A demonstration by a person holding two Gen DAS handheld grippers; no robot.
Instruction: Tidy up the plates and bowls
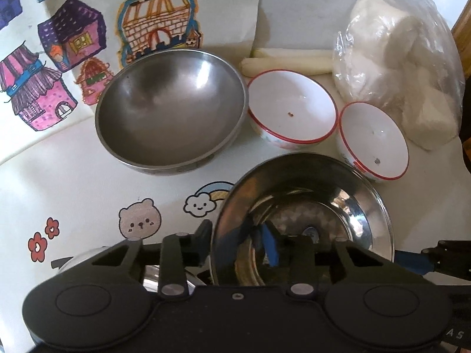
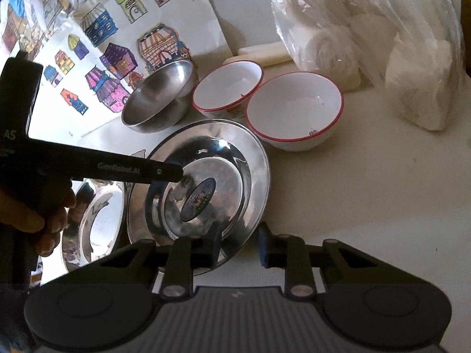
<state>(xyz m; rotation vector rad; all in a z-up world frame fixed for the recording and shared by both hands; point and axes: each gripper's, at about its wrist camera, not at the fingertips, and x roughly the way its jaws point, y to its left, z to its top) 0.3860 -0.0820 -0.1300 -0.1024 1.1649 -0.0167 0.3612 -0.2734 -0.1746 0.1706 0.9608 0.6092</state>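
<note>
Steel plate (image 2: 206, 158) on white table (image 2: 353, 191); house drawings (image 1: 70, 38) behind.

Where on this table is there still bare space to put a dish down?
Bare white tabletop lies right of the steel plate, in front of the nearer red-rimmed bowl and the plastic bag. A second patch lies before the steel bowl, around the bear sticker. The back is crowded: both red-rimmed bowls, steel bowl and bag stand close together.
</note>
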